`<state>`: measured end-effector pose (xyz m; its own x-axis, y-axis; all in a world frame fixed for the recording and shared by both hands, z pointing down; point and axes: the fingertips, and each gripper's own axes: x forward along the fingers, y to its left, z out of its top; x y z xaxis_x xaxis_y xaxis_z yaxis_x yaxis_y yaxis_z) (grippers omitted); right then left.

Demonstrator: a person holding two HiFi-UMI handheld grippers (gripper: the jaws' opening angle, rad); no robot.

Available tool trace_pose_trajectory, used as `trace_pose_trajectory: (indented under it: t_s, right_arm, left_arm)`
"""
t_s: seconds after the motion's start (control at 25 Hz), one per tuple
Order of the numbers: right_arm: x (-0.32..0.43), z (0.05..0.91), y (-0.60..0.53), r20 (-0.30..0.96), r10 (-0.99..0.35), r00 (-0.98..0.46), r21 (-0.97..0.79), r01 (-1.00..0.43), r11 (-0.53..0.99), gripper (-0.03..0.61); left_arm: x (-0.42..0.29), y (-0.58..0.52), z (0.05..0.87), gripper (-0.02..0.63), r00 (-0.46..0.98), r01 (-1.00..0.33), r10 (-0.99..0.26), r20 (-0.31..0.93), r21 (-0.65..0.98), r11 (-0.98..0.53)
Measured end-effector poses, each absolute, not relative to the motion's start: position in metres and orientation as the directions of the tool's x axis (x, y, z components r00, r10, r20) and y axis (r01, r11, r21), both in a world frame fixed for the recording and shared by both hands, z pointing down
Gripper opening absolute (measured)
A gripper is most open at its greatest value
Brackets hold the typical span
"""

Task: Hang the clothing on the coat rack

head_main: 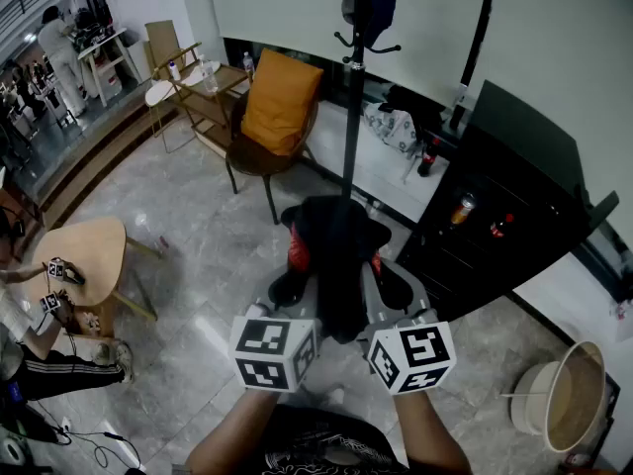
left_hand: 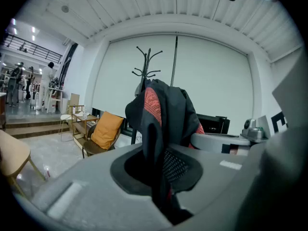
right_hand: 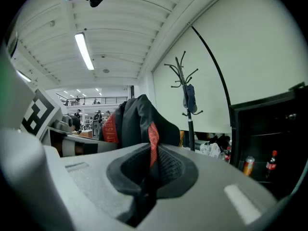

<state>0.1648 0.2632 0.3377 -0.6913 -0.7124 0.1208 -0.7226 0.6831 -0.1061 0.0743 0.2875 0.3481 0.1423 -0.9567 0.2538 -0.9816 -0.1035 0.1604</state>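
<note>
A black jacket with red lining (head_main: 336, 255) hangs bunched between my two grippers, just in front of the coat rack (head_main: 352, 117). My left gripper (head_main: 293, 295) is shut on the jacket's left side and my right gripper (head_main: 388, 293) on its right side. In the left gripper view the jacket (left_hand: 166, 112) rises out of my left gripper (left_hand: 161, 186), with the coat rack (left_hand: 147, 67) behind it. In the right gripper view red-trimmed fabric (right_hand: 139, 124) runs down into my right gripper (right_hand: 144, 191). The coat rack (right_hand: 185, 73) stands beyond, with a dark item (right_hand: 189, 97) hanging on one hook.
A chair with an orange cushion (head_main: 279, 102) stands left of the rack. A black cabinet (head_main: 499, 206) holding a can and bottles is on the right. A round wooden table (head_main: 89, 255) and a seated person are at left, a pale bucket (head_main: 569, 399) at lower right.
</note>
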Motion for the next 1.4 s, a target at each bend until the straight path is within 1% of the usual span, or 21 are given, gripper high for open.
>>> trace_pose_trajectory:
  t_s: [0.32, 0.8, 1.0, 1.4]
  right_arm:
    - [0.126, 0.345, 0.249, 0.141, -0.717, -0.683, -0.103, -0.730, 0.675, 0.025]
    - [0.071, 0.353, 0.187, 0.176, -0.771, -0.612, -0.095, -0.790, 0.605, 0.025]
    - [0.046, 0.350, 0.161, 0.178, -0.797, -0.578, -0.085, -0.816, 0.572, 0.025]
    - [0.005, 0.333, 0.129, 0.166, -0.815, -0.555, -0.057, -0.830, 0.554, 0.025]
  left_arm:
    - [0.033, 0.272, 0.357, 0.035, 0.154, -0.978, -0.953, 0.261, 0.180, -0.109]
    - [-0.021, 0.202, 0.371, 0.035, 0.261, -0.952, -0.926, 0.274, 0.229, -0.201]
    - [-0.046, 0.176, 0.368, 0.035, 0.304, -0.940, -0.916, 0.263, 0.236, -0.244]
    - [-0.089, 0.138, 0.349, 0.035, 0.329, -0.932, -0.916, 0.228, 0.235, -0.276]
